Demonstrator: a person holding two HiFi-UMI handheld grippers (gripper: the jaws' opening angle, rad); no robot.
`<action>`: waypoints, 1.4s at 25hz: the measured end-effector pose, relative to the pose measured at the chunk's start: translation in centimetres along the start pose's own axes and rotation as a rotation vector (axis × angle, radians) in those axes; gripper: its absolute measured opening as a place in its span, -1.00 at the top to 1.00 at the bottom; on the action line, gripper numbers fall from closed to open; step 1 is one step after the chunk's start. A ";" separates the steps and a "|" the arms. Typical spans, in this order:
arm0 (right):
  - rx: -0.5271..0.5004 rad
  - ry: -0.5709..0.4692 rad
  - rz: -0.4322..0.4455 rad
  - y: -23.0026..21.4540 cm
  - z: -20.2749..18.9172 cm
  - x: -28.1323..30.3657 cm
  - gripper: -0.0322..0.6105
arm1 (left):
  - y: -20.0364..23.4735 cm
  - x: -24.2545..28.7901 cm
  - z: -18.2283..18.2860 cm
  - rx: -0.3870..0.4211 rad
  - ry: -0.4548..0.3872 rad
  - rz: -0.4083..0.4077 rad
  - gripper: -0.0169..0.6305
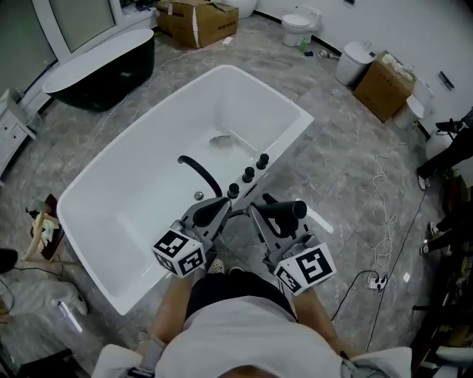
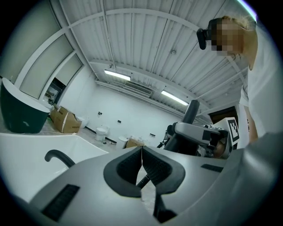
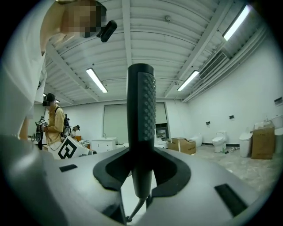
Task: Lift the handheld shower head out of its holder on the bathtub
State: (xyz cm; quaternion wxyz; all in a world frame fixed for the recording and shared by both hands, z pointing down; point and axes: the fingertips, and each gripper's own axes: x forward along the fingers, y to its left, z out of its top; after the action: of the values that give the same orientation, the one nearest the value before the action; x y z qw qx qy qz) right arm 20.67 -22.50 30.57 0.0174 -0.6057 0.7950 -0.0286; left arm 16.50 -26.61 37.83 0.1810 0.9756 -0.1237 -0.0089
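Observation:
The black handheld shower head (image 1: 285, 210) is off the tub deck, level in front of me, with my right gripper (image 1: 275, 215) shut on its handle. In the right gripper view the dotted handle (image 3: 141, 119) stands upright between the pads, which meet around it at the right gripper (image 3: 141, 173); its hose hangs from the lower end. My left gripper (image 1: 222, 210) is beside it, over the near rim of the white bathtub (image 1: 89, 188). Seen from the left gripper (image 2: 141, 158), the pads meet, and a ribbed hose (image 2: 143, 178) passes through the hollow behind them.
A black spout (image 1: 199, 171) and three black knobs (image 1: 248, 174) stand on the tub deck just beyond the grippers. A dark tub (image 1: 103, 74) is at the far left, with cardboard boxes (image 1: 196, 22) (image 1: 383, 87), a toilet (image 1: 298, 28) and floor cables (image 1: 384, 221) around.

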 end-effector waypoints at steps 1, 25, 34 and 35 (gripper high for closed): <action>0.006 -0.007 -0.017 -0.4 0.2 -0.4 0.49 | -0.2 0.3 0.0 0.001 0.004 -0.014 0.91; 0.106 -0.153 -0.380 -11.9 4.8 -14.4 0.49 | -10.9 10.4 -2.0 0.021 0.104 -0.333 0.91; 0.157 -0.217 -0.540 -15.3 4.3 -23.1 0.48 | -17.3 14.1 -4.7 0.031 0.130 -0.483 0.91; 0.164 -0.225 -0.561 -15.6 4.2 -24.1 0.49 | -18.0 14.3 -5.1 0.030 0.135 -0.498 0.91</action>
State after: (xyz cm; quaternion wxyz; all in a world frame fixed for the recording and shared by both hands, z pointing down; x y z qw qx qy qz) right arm 42.30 -3.50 27.26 0.1456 -0.7972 0.5851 -0.0293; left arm 34.92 -12.08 36.57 0.1664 0.9770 0.1326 0.0136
